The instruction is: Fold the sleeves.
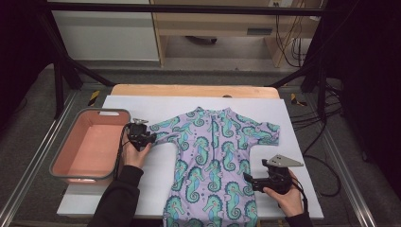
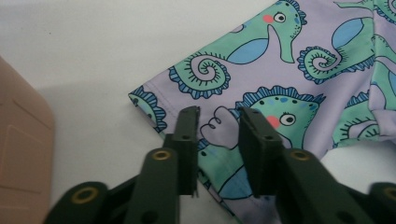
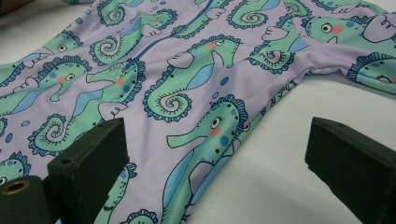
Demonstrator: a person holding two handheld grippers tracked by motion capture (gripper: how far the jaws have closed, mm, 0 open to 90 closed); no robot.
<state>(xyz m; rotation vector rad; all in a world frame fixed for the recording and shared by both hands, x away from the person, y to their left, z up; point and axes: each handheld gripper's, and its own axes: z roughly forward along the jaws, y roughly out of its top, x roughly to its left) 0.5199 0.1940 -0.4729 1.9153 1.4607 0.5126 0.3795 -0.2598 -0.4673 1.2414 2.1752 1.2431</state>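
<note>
My left gripper has its jaws narrowed over the sleeve of the seahorse swimsuit, not clearly pinching it. My right gripper gapes wide at the suit's side edge. The pink bin at my left holds nothing.

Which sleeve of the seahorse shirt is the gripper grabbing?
The short sleeve nearest the pink plastic bin: the left gripper has its jaws around its hem. The other sleeve lies free, far from the right gripper.
</note>
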